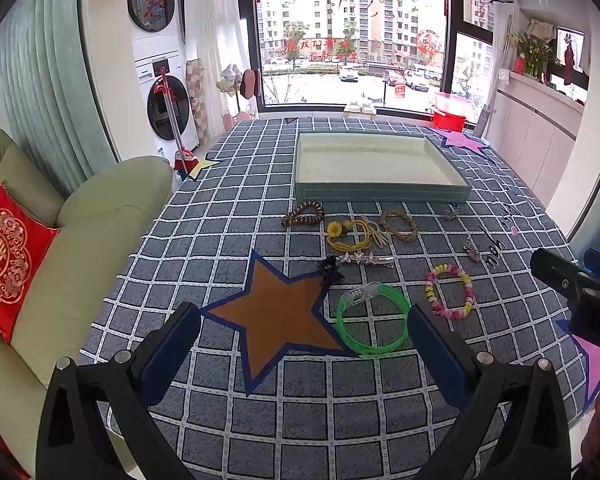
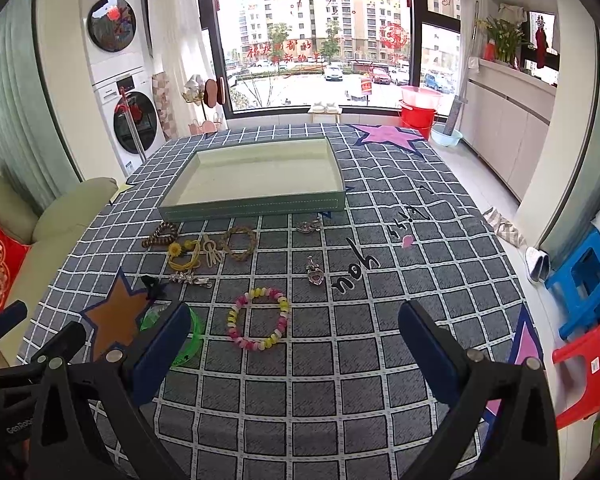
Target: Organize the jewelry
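Observation:
An empty green tray (image 1: 380,193) (image 2: 252,205) stands at the far side of the checked tablecloth. In front of it lie loose pieces: a brown bead bracelet (image 1: 303,214), a yellow flower hair tie (image 1: 346,234), a woven ring (image 1: 399,225), a star hair clip (image 1: 364,259), a black claw clip (image 1: 330,270), a green bangle (image 1: 373,325), a pink-and-yellow bracelet (image 1: 449,290) (image 2: 259,319) and two silver pendants (image 2: 314,271). My left gripper (image 1: 304,340) is open, just short of the green bangle. My right gripper (image 2: 296,340) is open, near the pink-and-yellow bracelet.
A sofa with a red cushion (image 1: 8,256) stands left of the table. Blue and red stools (image 2: 584,280) stand at the right. Star patches (image 1: 276,312) are printed on the cloth. A washer stack and a window are beyond the table.

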Action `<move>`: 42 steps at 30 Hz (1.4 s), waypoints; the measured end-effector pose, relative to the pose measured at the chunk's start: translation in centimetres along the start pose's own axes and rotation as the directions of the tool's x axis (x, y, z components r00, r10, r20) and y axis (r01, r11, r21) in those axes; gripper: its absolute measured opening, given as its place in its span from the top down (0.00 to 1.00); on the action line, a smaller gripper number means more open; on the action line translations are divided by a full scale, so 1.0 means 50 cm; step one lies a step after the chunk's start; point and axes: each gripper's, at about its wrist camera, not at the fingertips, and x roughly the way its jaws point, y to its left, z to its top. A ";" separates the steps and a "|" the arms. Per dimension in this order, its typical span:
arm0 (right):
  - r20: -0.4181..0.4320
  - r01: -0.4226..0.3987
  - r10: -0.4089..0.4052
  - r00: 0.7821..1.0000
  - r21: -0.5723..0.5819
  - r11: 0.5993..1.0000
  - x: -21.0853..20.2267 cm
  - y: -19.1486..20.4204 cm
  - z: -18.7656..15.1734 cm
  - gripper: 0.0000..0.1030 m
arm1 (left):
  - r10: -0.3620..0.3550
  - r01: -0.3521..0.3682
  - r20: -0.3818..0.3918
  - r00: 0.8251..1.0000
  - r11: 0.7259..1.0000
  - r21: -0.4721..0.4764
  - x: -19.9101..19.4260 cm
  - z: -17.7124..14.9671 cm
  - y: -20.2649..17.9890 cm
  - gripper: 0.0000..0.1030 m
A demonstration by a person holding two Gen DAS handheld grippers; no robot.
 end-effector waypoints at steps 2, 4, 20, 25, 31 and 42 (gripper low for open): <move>-0.004 -0.001 0.001 1.000 0.000 1.000 0.003 -0.001 -0.001 0.00 | -0.001 0.001 -0.003 1.000 1.000 -0.001 0.002 -0.001 0.000 0.00; -0.005 0.000 0.000 1.000 0.001 1.000 0.005 0.000 -0.001 0.00 | -0.001 0.001 -0.006 1.000 1.000 -0.001 0.004 -0.001 0.000 0.00; -0.017 0.007 -0.007 1.000 0.011 1.000 0.018 -0.005 -0.003 0.00 | -0.005 0.005 -0.022 1.000 1.000 0.005 0.018 0.000 -0.001 0.00; -0.028 0.017 -0.017 0.999 0.011 1.000 0.026 -0.008 -0.006 0.00 | -0.002 0.002 -0.036 0.999 1.000 0.013 0.032 -0.003 -0.001 0.00; -0.049 0.026 -0.025 0.998 0.017 1.000 0.039 -0.015 -0.011 0.00 | 0.002 -0.001 -0.063 0.998 1.000 0.022 0.054 -0.007 -0.001 0.00; -0.162 0.045 -0.039 0.986 0.032 0.998 0.094 -0.045 -0.037 0.00 | -0.012 0.008 -0.176 0.984 1.000 -0.024 0.140 -0.017 0.051 0.00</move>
